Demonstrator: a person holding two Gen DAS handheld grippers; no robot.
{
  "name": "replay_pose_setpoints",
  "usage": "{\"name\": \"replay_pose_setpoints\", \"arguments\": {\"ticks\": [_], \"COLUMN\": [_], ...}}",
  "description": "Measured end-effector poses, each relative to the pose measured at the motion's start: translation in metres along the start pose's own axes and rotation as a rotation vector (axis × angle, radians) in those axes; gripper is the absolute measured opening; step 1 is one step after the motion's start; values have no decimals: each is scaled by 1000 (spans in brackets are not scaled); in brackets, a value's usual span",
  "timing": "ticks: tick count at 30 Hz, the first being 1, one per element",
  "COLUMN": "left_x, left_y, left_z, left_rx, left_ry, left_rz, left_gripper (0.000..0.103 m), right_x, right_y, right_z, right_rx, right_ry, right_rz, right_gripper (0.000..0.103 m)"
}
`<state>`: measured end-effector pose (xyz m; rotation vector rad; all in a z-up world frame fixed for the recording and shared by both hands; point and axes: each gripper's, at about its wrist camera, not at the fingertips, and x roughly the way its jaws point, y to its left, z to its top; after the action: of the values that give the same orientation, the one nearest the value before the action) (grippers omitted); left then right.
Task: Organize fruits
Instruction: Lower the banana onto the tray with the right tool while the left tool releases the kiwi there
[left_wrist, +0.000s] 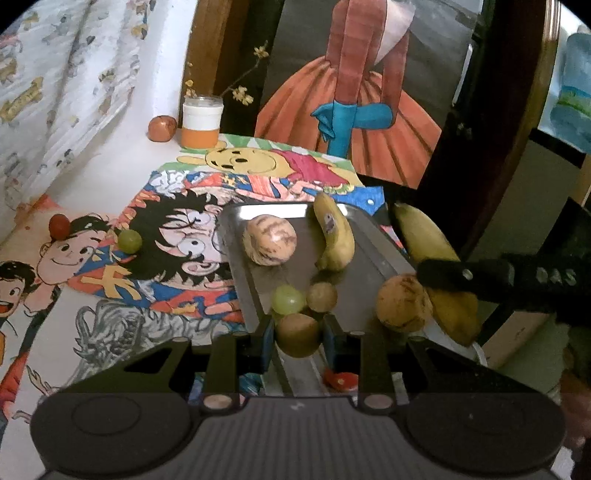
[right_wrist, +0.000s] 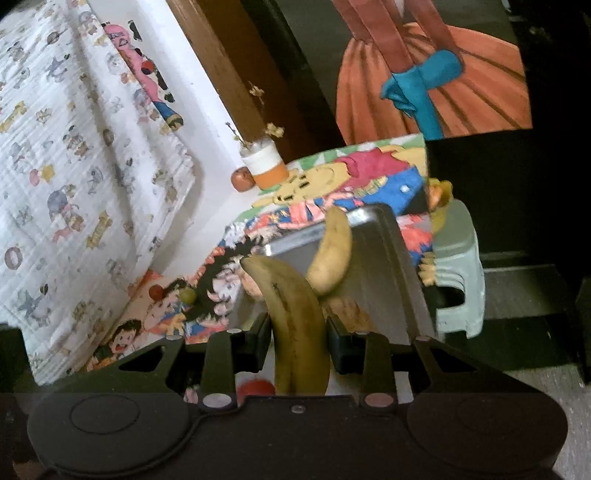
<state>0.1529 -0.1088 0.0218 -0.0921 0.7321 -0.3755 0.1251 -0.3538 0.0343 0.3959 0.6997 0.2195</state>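
My left gripper (left_wrist: 298, 334) is shut on a brown kiwi (left_wrist: 297, 335), held over the near end of a metal tray (left_wrist: 365, 240). In the tray lie a striped pale melon (left_wrist: 269, 240), a banana (left_wrist: 334, 232), a green grape (left_wrist: 288, 299), a small brown fruit (left_wrist: 322, 296) and a round tan fruit (left_wrist: 403, 303). My right gripper (right_wrist: 297, 334) is shut on a large banana (right_wrist: 291, 325), seen at the tray's right edge in the left wrist view (left_wrist: 432, 254). A green grape (left_wrist: 129, 240) and a red fruit (left_wrist: 59, 226) lie on the drawings at left.
Colourful cartoon drawings (left_wrist: 177, 236) cover the table. An orange-and-white jar with twigs (left_wrist: 201, 122) and a brown apple-like fruit (left_wrist: 161, 128) stand at the back. A red tomato (left_wrist: 341, 380) lies under my left gripper. A grey plastic stool (right_wrist: 460, 273) stands right of the table.
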Motion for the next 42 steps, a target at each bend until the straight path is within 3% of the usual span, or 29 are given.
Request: {"name": "replay_pose_setpoints", "arguments": {"ticks": [12,42], "left_x": [10,15], "left_y": [-9,1], "left_z": [-7,-7], "left_rx": [27,9], "left_ry": [36,44], "left_rz": [15,29], "left_gripper": [31,32], "right_x": [0,10], "right_y": [-8,4], "right_z": [-30,-34], "right_rx": [1,-81], "right_ry": [83,86], "right_rz": [-13,-72], "right_gripper": [35,37]}}
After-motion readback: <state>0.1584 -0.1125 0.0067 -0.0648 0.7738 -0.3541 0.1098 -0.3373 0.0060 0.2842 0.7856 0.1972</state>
